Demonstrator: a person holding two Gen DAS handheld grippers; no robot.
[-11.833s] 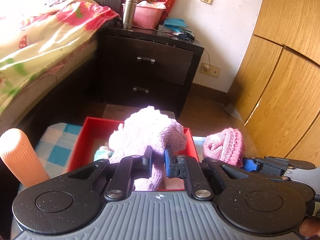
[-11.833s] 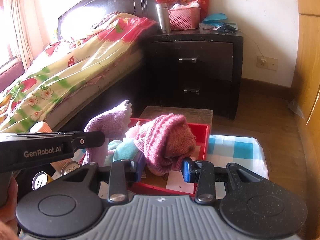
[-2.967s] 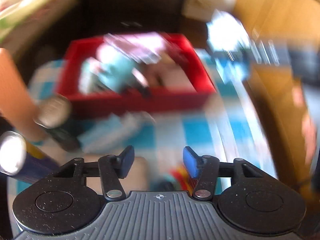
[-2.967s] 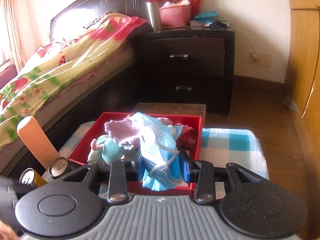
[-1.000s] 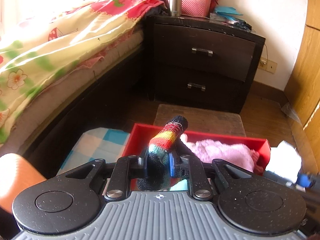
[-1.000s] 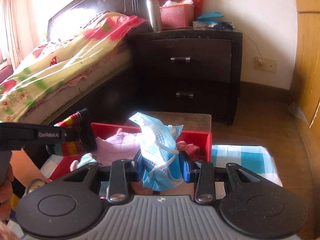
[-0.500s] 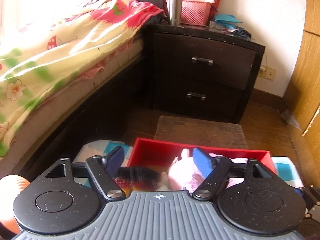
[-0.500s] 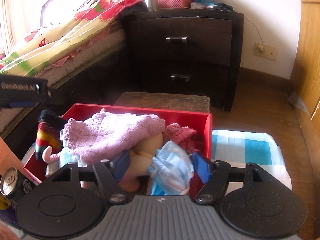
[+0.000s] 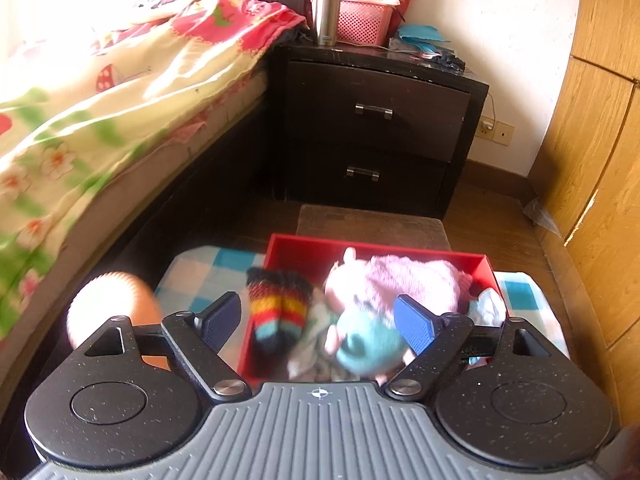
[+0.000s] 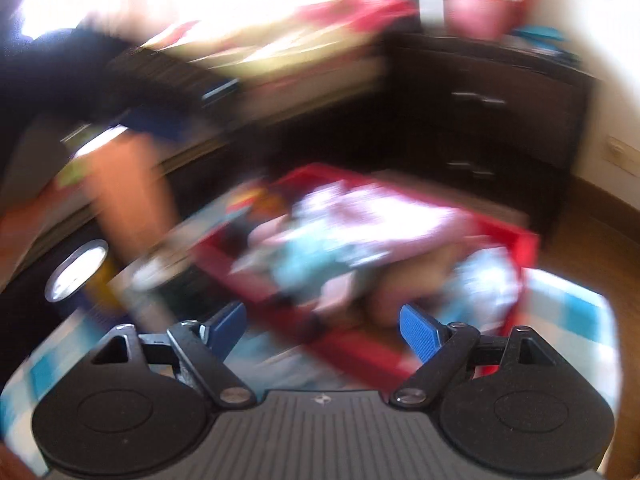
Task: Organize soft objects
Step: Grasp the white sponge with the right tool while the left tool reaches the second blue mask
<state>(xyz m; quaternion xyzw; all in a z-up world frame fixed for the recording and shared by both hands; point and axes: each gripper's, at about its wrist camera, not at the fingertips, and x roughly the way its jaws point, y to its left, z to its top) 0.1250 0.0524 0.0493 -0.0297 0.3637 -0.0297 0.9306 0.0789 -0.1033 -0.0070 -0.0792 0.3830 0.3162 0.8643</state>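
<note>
- a second ago we pinched the striped sock (image 9: 278,308) and blue mask (image 10: 486,280); both now lie in the red box (image 9: 376,245).
- left tool (image 9: 318,320) and right tool (image 10: 322,328) are opening, nothing between them.
- the sock straddles the box's left wall; we judge a careless pass could drag it out.

Each claw, left (image 9: 318,320) and right (image 10: 322,330), has blue ribbed pads on speckled black arms, silver pivot screws, round black discs and a grooved grey body.

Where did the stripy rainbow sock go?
In the left wrist view, the striped sock hangs over the left edge of the red box, right beside the pink pig toy.
</note>
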